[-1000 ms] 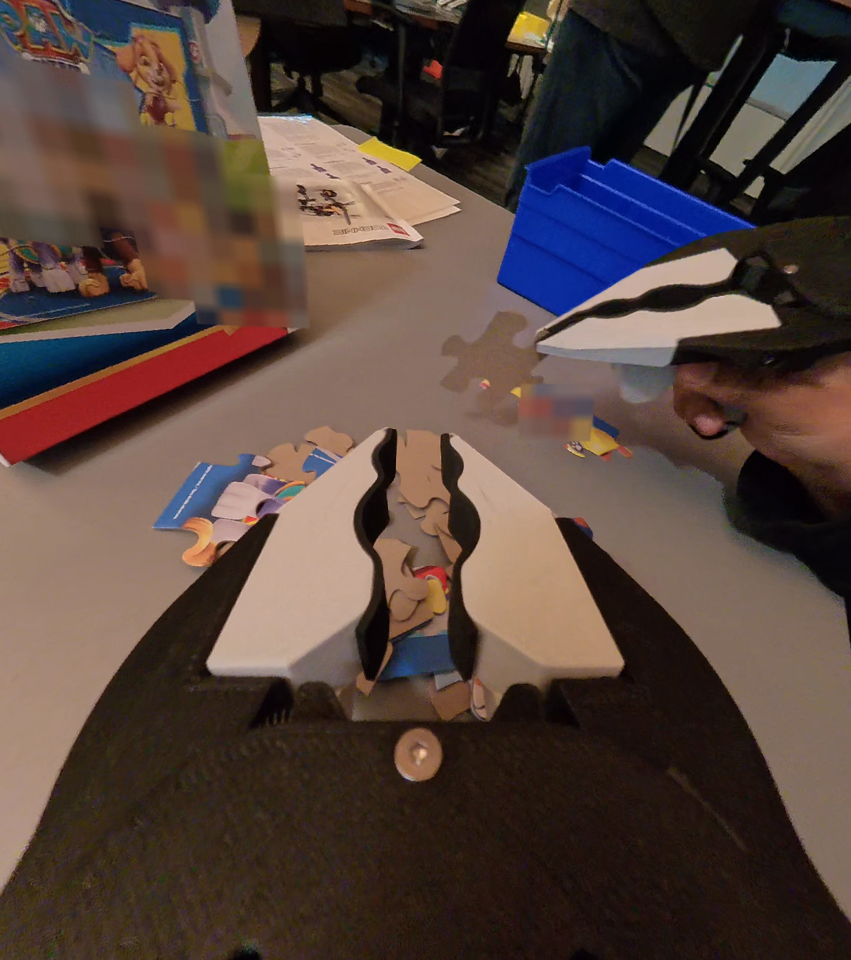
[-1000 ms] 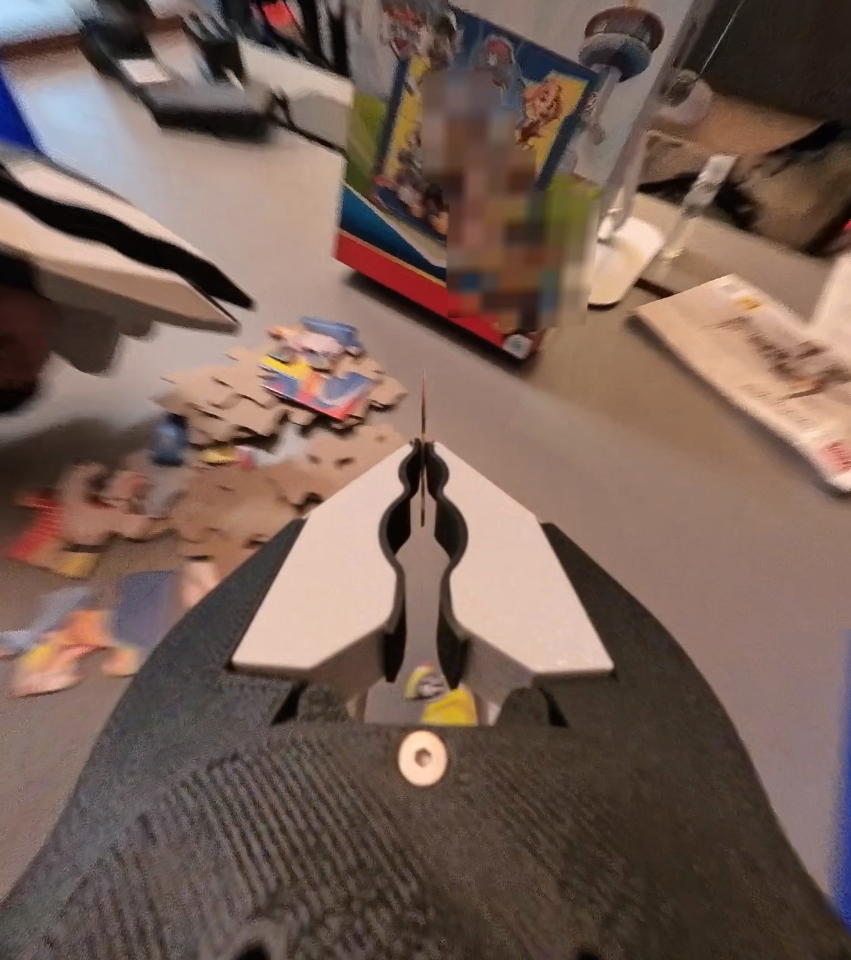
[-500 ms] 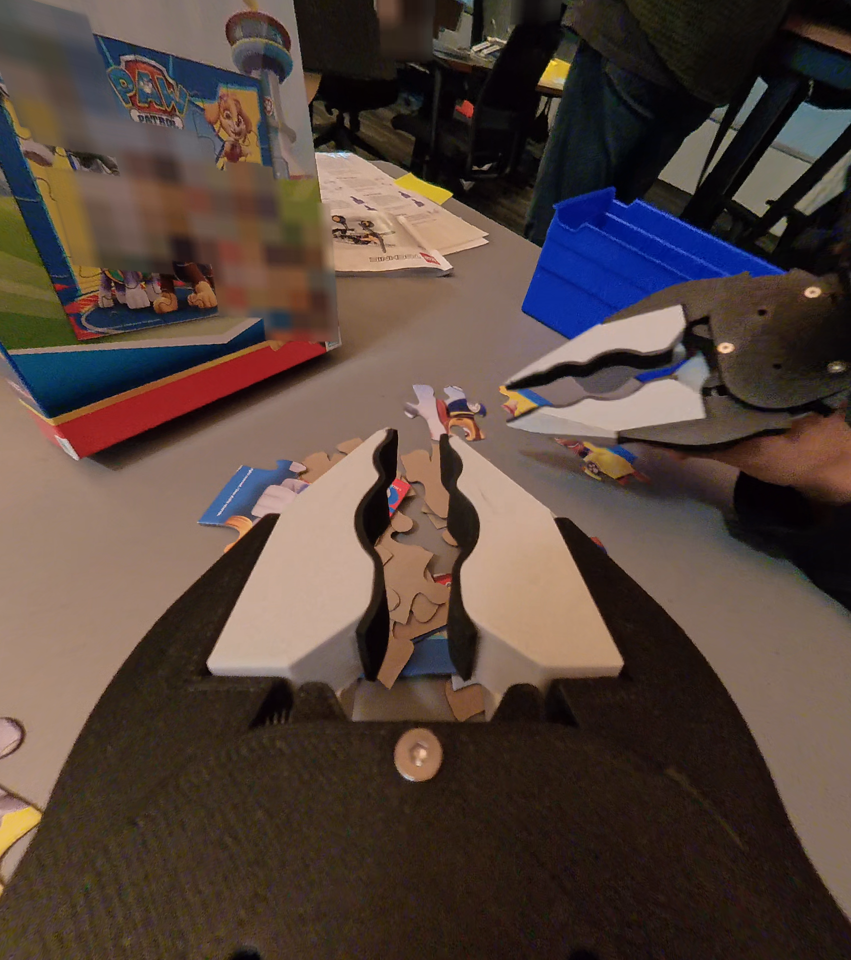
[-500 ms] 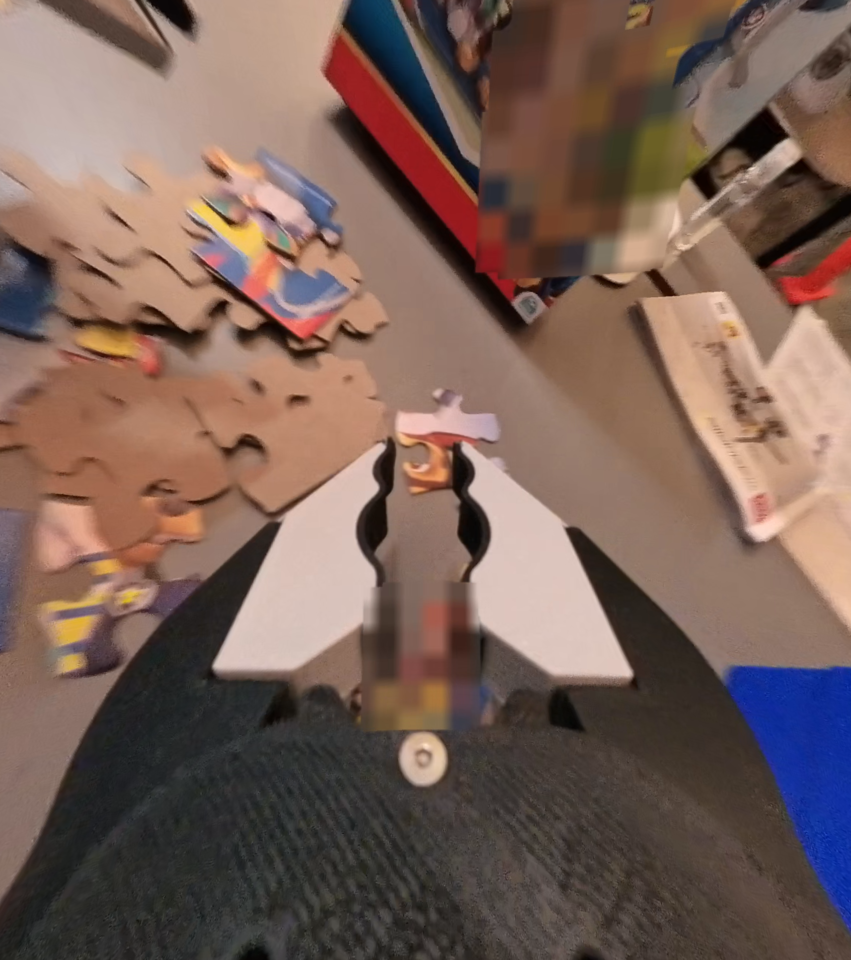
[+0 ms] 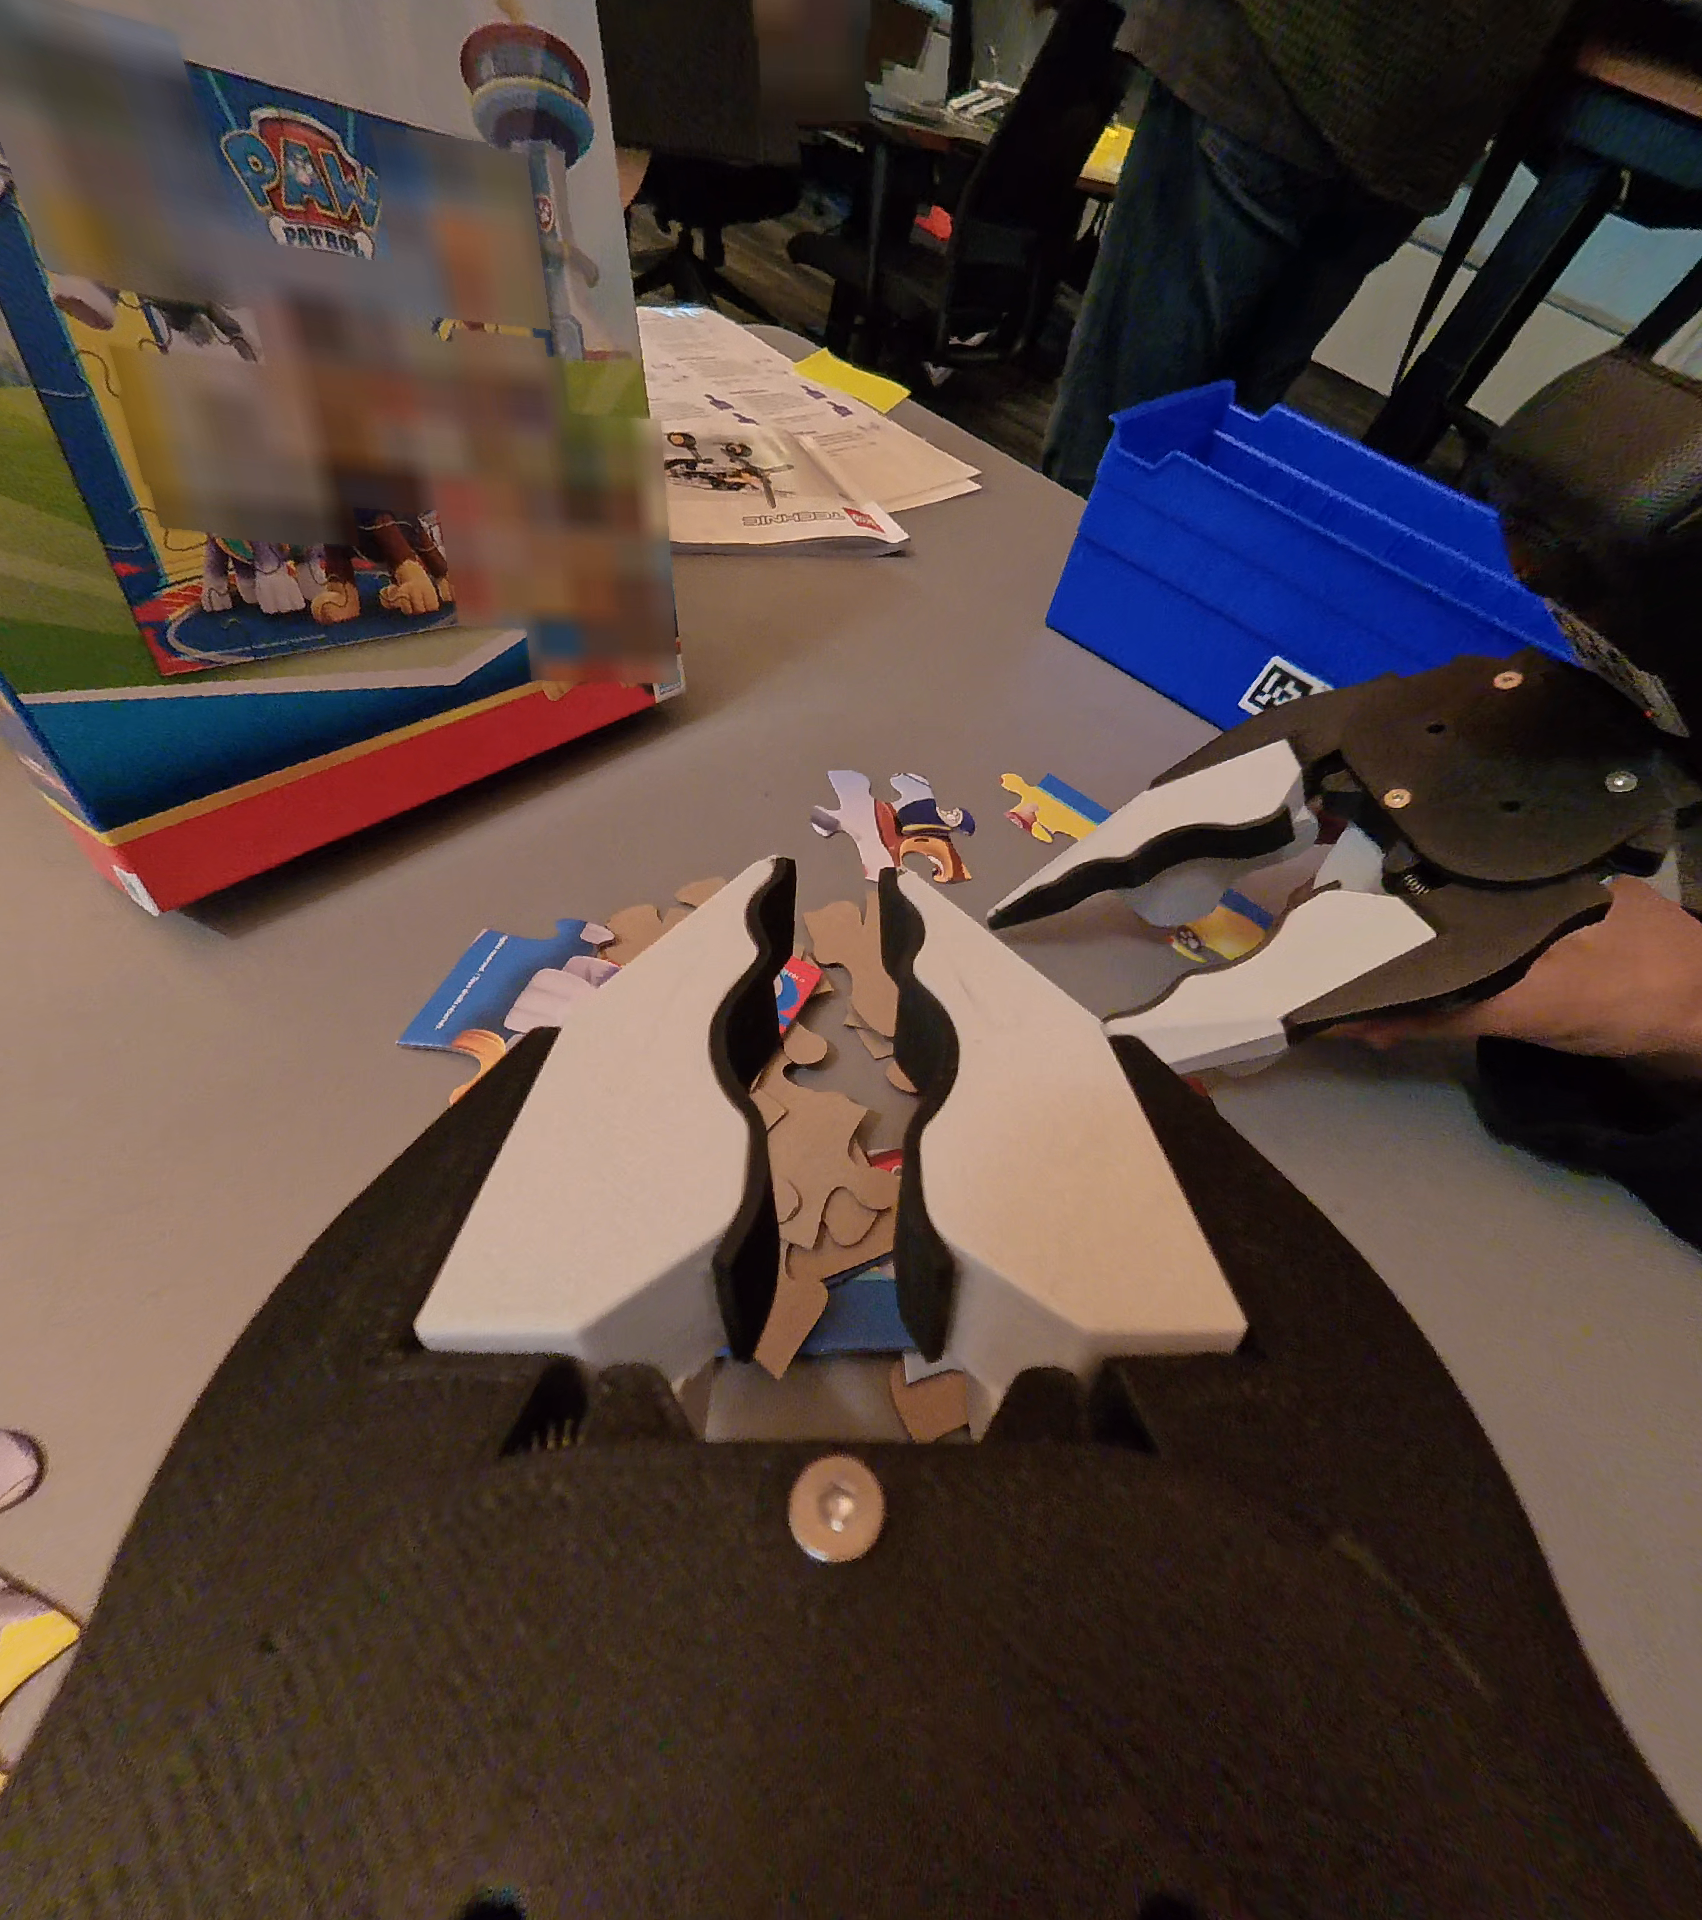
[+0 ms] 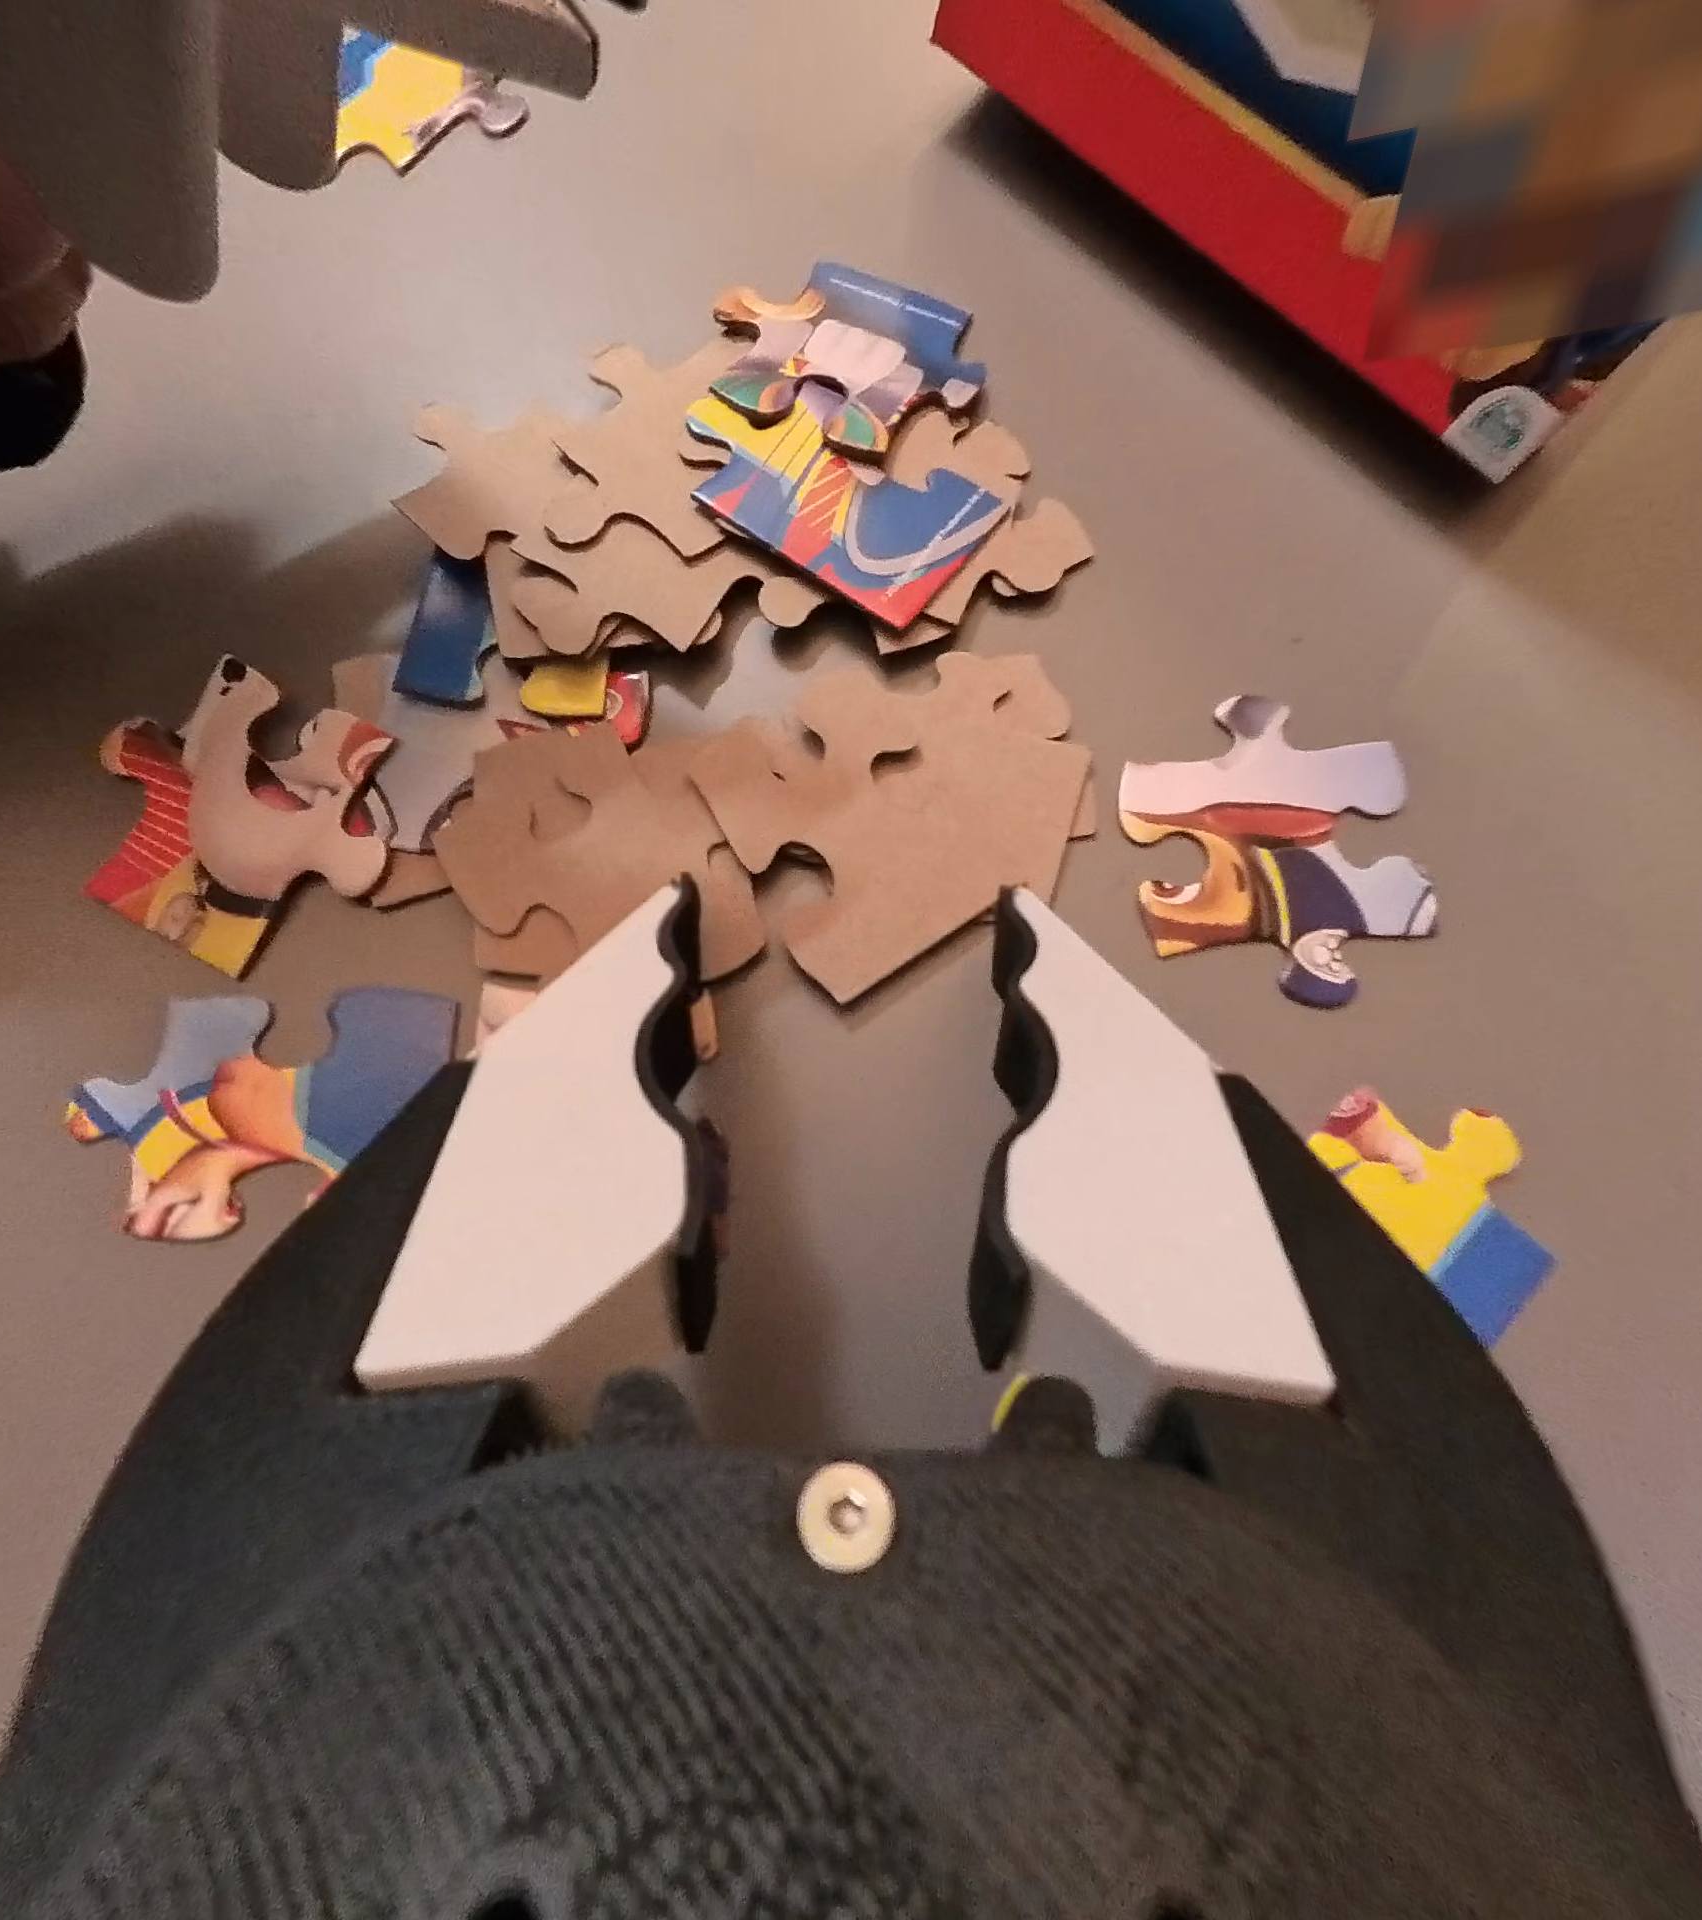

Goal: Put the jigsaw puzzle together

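Hovering my right gripper [image 6: 842, 914] wide open and empty over the pile of puzzle pieces [image 6: 722, 582] on the grey table [image 6: 1449, 644], I keep my left gripper [image 5: 836, 883] narrowly parted, holding nothing, above it. Lower pieces are hidden under brown backs.

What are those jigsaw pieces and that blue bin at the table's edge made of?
The jigsaw pieces look like die-cut cardboard: plain matte brown backs, glossy printed fronts on those lying face up, and a thin layered edge. The blue bin looks like moulded plastic, smooth and slightly shiny, with ribbed walls of one even colour.
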A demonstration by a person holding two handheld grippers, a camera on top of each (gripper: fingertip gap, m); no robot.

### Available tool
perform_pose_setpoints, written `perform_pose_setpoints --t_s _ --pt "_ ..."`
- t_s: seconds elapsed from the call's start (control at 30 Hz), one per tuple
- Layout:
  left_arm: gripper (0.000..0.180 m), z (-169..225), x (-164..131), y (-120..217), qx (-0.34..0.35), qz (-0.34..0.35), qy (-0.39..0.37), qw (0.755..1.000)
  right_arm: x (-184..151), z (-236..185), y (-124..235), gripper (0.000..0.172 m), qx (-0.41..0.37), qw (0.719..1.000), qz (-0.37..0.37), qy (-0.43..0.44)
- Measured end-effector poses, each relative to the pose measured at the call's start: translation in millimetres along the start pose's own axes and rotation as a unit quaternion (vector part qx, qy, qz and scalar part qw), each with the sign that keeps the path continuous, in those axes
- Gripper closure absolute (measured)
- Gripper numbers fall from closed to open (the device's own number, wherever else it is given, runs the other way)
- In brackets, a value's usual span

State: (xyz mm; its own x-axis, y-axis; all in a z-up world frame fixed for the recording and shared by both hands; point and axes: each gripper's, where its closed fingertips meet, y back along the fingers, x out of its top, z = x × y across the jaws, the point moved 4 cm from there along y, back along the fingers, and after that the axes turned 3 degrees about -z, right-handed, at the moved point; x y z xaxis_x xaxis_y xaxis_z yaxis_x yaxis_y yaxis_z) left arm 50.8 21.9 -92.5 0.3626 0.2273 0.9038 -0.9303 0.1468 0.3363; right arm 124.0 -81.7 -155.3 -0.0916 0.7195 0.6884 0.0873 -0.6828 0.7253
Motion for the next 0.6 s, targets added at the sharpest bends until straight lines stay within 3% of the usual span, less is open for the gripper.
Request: perform_pose_setpoints --t_s 0.13,0.47,0.6 --pt "0.166 1 0 0 -0.001 0.000 0.000 1.000 -1 1 -5 0.115 -0.009 1.000 -0.012 0.003" --pt "0.166 1 1 0 -0.001 0.002 0.000 1.000 -1 7 -1 0.152 -0.010 1.000 -0.002 -0.028" --pt "0.166 1 0 0 -0.001 0.000 -0.002 1.000 -5 12 1 0.128 -0.028 0.999 -0.010 -0.028"
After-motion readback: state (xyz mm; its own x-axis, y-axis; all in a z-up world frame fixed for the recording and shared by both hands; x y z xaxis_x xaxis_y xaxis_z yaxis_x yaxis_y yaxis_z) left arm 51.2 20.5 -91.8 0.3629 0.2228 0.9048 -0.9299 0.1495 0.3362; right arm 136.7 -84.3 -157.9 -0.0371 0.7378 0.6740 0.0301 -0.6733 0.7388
